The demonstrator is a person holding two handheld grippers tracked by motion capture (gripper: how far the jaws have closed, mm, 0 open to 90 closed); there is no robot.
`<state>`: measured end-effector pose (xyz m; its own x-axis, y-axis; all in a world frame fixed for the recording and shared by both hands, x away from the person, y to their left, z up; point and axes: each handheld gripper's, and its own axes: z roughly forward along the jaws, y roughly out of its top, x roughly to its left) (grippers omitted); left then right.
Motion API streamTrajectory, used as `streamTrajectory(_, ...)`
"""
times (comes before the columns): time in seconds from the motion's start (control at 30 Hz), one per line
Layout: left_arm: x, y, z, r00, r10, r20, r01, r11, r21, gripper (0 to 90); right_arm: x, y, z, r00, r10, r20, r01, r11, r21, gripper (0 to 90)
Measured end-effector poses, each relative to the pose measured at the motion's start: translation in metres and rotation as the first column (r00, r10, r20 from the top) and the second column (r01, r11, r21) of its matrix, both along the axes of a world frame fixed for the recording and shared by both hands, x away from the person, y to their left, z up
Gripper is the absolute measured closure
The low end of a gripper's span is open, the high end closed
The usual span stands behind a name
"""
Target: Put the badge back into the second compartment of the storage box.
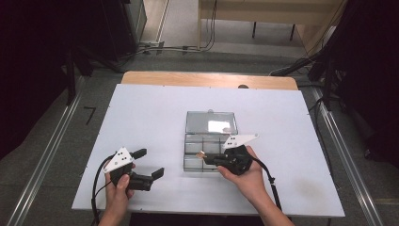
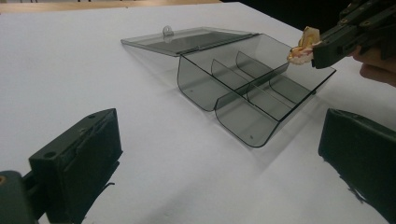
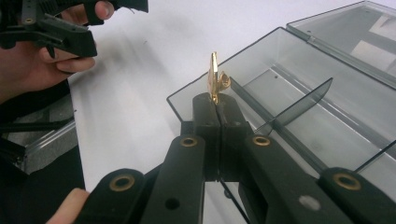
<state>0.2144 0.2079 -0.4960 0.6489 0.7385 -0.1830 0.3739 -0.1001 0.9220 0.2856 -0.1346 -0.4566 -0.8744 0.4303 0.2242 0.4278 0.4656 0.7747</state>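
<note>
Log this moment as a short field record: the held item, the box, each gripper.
held item: small gold-coloured metal piece, clamped at the right gripper's tips
box: clear smoky plastic compartment box, lid folded open flat, compartments look empty
item position: above the box's near edge, not yet inside
left gripper: jaws open, holding nothing, to the left of the box
surface: white table

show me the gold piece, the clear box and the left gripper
gold piece (image 3: pixel 215 79), right gripper view, its upright flat face.
clear box (image 2: pixel 243 127), left gripper view, its near curved wall.
left gripper (image 1: pixel 150 163), high view, midway between its open fingertips.
</note>
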Motion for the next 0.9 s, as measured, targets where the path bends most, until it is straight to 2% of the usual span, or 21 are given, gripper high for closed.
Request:
streamTrajectory(0.3,0.000,0.000,0.000,1.0000,-0.001,-0.001,0.001,1.0000,0.004,0.0,0.008,0.000,0.004,1.0000,-0.007,0.005,0.007,1.000,0.008,87.0)
streamTrajectory(0.5,0.001,-0.001,-0.001,1.0000,-0.005,-0.002,0.005,1.0000,0.004,0.0,0.013,-0.002,0.000,0.9999,-0.017,0.000,0.017,1.000,0.012,87.0)
streamTrajectory(0.9,0.002,-0.002,-0.003,0.9999,-0.011,-0.005,0.011,0.9999,0.005,0.0,0.027,-0.012,-0.006,0.9966,-0.078,-0.027,0.079,0.997,0.014,86.9)
